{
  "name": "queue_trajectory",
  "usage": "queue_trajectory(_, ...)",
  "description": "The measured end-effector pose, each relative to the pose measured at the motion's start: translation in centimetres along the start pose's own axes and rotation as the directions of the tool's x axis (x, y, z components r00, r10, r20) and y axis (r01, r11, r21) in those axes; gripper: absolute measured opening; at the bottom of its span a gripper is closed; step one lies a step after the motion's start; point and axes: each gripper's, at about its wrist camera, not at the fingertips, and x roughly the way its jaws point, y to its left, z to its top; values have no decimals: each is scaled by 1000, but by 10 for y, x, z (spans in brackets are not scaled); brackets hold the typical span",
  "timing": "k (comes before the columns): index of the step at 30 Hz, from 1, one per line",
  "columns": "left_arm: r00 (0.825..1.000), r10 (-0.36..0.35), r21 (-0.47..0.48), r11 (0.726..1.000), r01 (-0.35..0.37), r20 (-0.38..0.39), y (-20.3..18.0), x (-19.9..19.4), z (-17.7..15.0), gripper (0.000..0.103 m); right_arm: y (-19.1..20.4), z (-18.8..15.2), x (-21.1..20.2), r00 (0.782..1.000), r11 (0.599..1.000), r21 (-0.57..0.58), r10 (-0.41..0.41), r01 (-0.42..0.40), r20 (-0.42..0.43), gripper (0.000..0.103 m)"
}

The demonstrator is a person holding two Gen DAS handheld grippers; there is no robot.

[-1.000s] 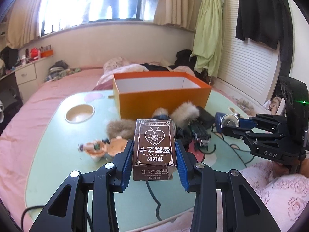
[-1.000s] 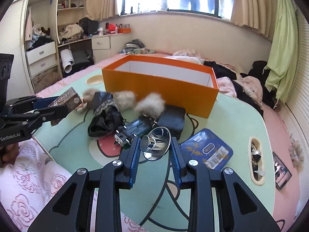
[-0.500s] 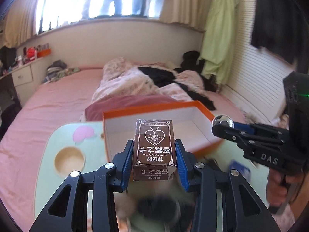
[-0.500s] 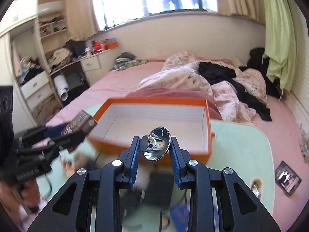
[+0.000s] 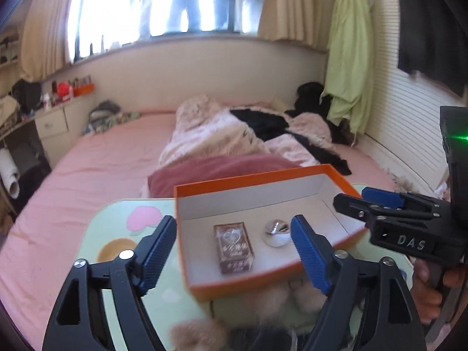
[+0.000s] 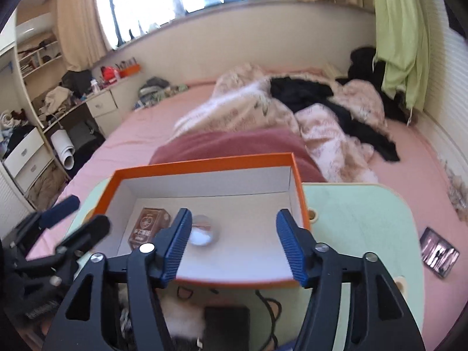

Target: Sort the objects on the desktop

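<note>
An orange box (image 5: 251, 180) with a white inside stands on the pale green table (image 5: 117, 231). A brown card box (image 5: 234, 247) and a shiny metal funnel (image 5: 276, 232) lie on its floor. My left gripper (image 5: 234, 248) is open and empty above the box's near wall. My right gripper (image 6: 234, 245) is open and empty over the box too. In the right wrist view the card box (image 6: 149, 226) lies at the left and the funnel (image 6: 203, 231) beside my left finger. The orange box (image 6: 204, 163) fills the middle.
Fluffy beige pompoms (image 5: 292, 295) and dark items (image 6: 226, 326) lie on the table in front of the box. A bed with pink sheets and crumpled blankets (image 5: 222, 134) lies behind the table. A small dark case (image 6: 438, 251) lies on the bed at right.
Both grippers have opened. The card box has dropped from my left gripper and the funnel from my right gripper onto the floor of the orange box.
</note>
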Motion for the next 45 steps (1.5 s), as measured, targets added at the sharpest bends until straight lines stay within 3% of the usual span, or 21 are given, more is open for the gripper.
queue_trajectory(5,995,-59,42,997,63,-86,0,-32,-46,93,14,-40,-48,999,996,-80,45,-45,4,70)
queue_trajectory(9,986,-75,37,996,82,-148,-3,-35,-84,93,24,-87,-64,997,982,-187,19,-32,-70,73)
queue_trajectory(13,984,-40,46,998,48,-172,-7,-26,-110,93,27,-122,-68,992,971,-228,40,-66,-119,73)
queue_trajectory(15,968,-15,48,998,28,-249,-8,-12,-119,93,29,-131,-64,991,966,-255,13,-47,-131,73)
queue_trajectory(18,963,-3,62,998,20,-269,-8,-8,-121,99,32,-146,-45,978,960,-276,-7,-52,-208,74)
queue_trajectory(19,962,-2,60,998,19,-273,-8,-7,-121,102,33,-150,-41,976,957,-282,-1,-63,-218,87)
queue_trajectory(24,962,-2,58,998,19,-273,-7,-5,-122,102,25,-151,-33,976,964,-263,-11,-48,-218,103)
queue_trajectory(45,962,-5,57,998,22,-272,-6,-5,-122,102,22,-153,-32,978,964,-262,-12,-44,-208,103)
